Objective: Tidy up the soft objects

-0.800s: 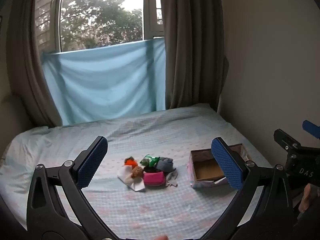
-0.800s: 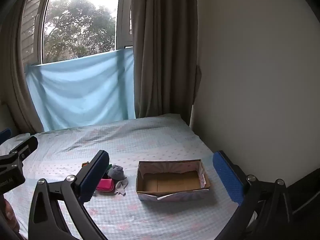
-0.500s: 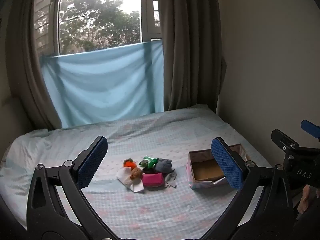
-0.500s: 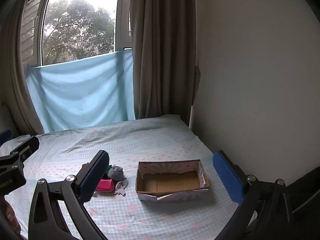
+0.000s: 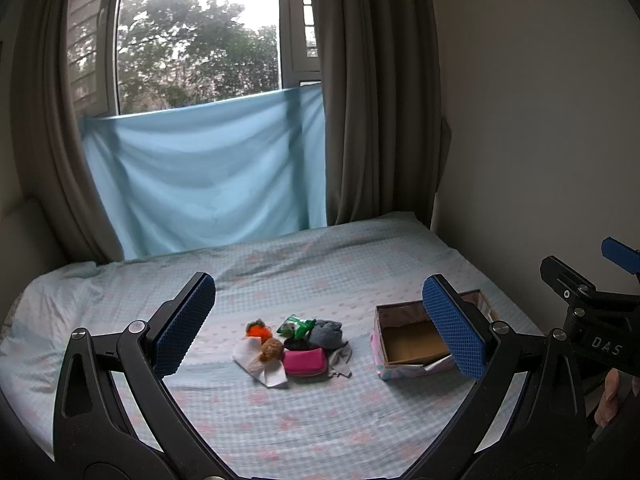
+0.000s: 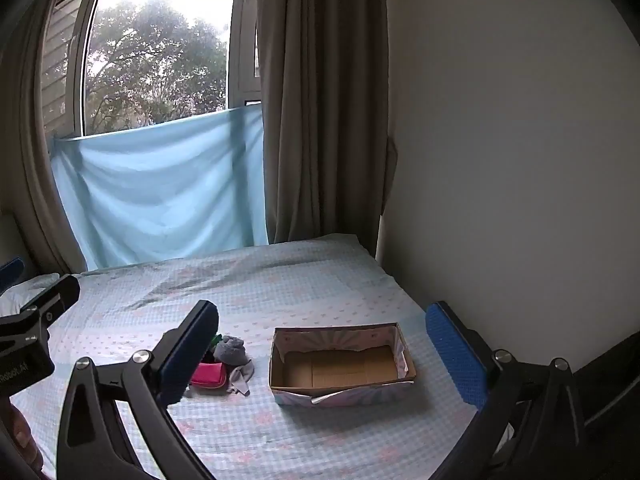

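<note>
Bed (image 5: 304,420) w/ pale blue checked sheet w/ faint pink motifs fills the lower part of both views; behind it a light blue cloth (image 5: 208,176) hangs across the lower window, brown curtains (image 5: 372,92) at each side, plain cream wall (image 6: 520,140) on the right.

Open cardboard box (image 6: 340,364), brown inside, pastel patterned outside, sits on the sheet right of centre; nothing visible in it. One paper flap at its front edge hangs loose.

Pile of soft objects lies just left of the box, not touching it: grey rolled sock/cloth (image 5: 326,334), pink fabric pouch (image 5: 305,362) in front of it, white cloth (image 5: 260,362) at the left w/ a small brown plush ball (image 5: 271,349) on it, orange plush bit (image 5: 258,330) behind that, green-white crinkly packet (image 5: 296,326) at the back, light grey rag (image 5: 340,360) trailing to the right. Items touch each other.

Left gripper (image 5: 320,328): black frame, blue textured pads, jaws wide apart, nothing between them, held above the bed facing the pile. Right gripper (image 6: 320,348): same build, jaws wide apart, holding nothing, facing the box; its left finger partly hides the pile in the right wrist view. Each gripper shows at the edge of the other's view.
</note>
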The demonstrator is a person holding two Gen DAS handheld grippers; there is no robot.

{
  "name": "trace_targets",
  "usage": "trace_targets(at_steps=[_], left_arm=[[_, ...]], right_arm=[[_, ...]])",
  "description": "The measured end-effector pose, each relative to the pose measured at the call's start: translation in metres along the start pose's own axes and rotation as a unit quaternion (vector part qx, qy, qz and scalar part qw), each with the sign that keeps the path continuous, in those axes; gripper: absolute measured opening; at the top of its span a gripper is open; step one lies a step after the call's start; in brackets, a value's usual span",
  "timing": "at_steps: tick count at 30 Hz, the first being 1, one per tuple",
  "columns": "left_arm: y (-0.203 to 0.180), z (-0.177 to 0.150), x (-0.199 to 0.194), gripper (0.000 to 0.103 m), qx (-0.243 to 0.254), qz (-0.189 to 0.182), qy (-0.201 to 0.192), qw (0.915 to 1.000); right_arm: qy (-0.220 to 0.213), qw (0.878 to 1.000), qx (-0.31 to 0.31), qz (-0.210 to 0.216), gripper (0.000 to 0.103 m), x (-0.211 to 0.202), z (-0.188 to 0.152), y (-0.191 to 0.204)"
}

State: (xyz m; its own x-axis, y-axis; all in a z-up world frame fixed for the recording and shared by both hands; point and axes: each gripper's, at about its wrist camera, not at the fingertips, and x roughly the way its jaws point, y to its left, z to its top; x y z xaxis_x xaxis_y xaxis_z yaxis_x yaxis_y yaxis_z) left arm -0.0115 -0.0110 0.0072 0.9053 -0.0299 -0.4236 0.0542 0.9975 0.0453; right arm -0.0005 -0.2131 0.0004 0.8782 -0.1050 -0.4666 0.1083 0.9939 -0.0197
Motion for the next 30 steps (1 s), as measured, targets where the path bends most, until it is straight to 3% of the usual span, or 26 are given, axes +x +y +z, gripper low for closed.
trace_targets(at_steps=[30], left_arm=[[0.0, 0.006, 0.013, 0.103, 0.002, 0.007, -0.001, 1.0]], right_arm=[[-0.007, 1.0, 0.009, 0.0, 0.103, 0.008, 0.008, 0.003]])
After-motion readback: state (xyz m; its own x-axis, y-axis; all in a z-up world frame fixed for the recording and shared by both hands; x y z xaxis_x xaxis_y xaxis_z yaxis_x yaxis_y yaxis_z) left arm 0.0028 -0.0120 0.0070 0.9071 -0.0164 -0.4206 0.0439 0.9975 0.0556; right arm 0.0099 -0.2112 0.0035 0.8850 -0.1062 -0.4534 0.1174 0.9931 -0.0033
